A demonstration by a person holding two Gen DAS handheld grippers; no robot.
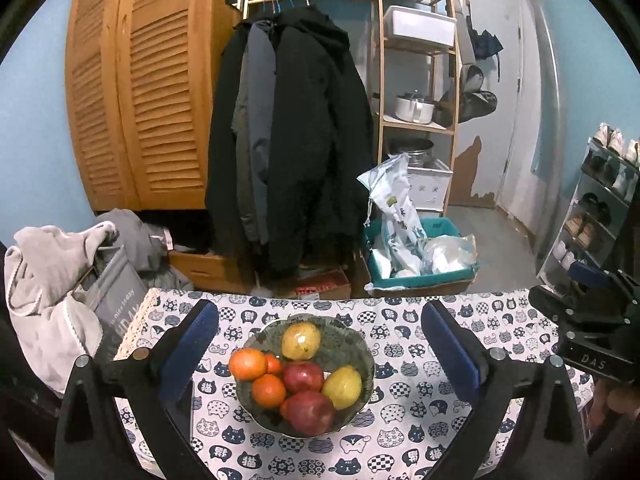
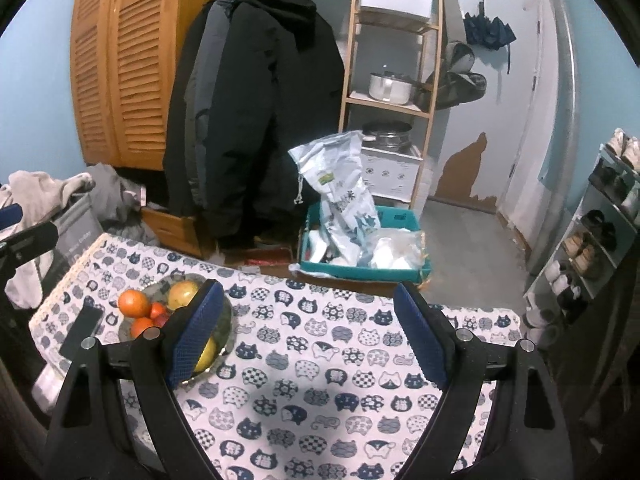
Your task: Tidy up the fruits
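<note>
All the fruit sits heaped in the glass bowl (image 1: 362, 354) at lower centre on the cat-print tablecloth (image 2: 320, 340). The left gripper (image 1: 320, 352) and right gripper (image 2: 308, 332) hover spread apart, empty. Organizing looks finished, I'd say.

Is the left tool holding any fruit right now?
No, the left tool stands wide open above the bowl, and every fruit, such as the red apple, lies in the bowl untouched.
</note>
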